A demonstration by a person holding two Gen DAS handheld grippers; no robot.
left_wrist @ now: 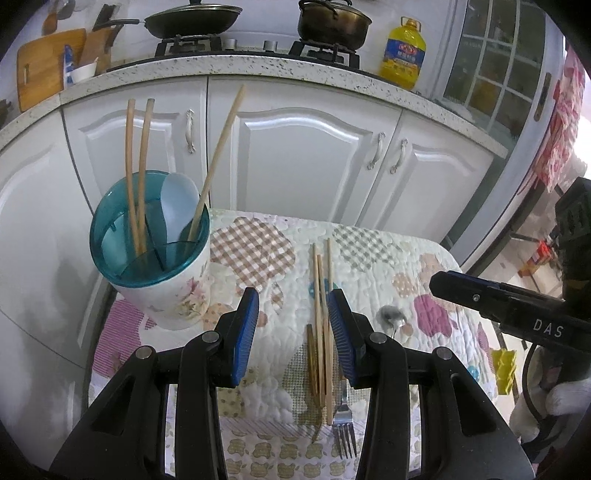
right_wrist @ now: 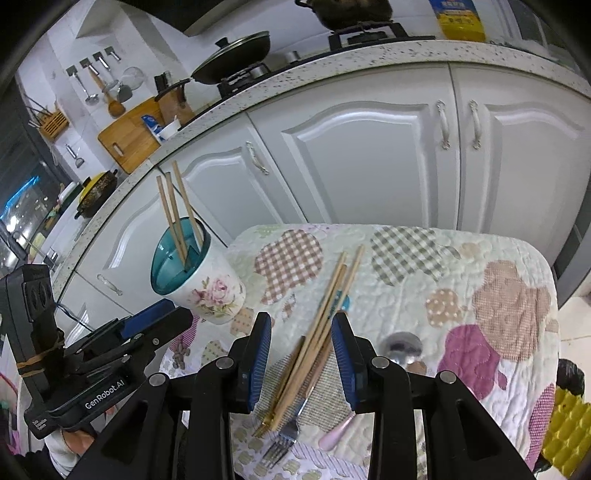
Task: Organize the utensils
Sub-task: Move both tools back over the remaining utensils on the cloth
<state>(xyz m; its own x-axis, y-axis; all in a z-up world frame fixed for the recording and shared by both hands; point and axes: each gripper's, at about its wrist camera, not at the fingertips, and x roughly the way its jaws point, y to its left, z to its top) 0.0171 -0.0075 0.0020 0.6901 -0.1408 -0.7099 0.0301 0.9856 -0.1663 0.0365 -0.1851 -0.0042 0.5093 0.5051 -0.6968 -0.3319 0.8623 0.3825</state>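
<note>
A floral white utensil cup [left_wrist: 173,295] with a teal insert stands at the left of the quilted cloth. It holds three chopsticks [left_wrist: 137,173] and a white spoon [left_wrist: 179,206]. Several loose chopsticks [left_wrist: 320,314] lie on the cloth beside a fork [left_wrist: 345,432] and a metal spoon [left_wrist: 391,316]. My left gripper [left_wrist: 293,326] hangs open above the cloth, its right pad just over the chopsticks. In the right wrist view my right gripper [right_wrist: 301,349] is open above the same chopsticks [right_wrist: 321,321]; its pads do not touch them. The fork [right_wrist: 284,439] and the pink-handled spoon [right_wrist: 400,347] lie close by.
The cloth [right_wrist: 424,280] covers a small table in front of white cabinet doors [left_wrist: 295,162]. A worktop above carries a pan [left_wrist: 192,20], a pot [left_wrist: 332,22] and an oil bottle [left_wrist: 402,51]. Each gripper shows in the other's view: the right gripper [left_wrist: 448,286] and the left gripper [right_wrist: 173,315].
</note>
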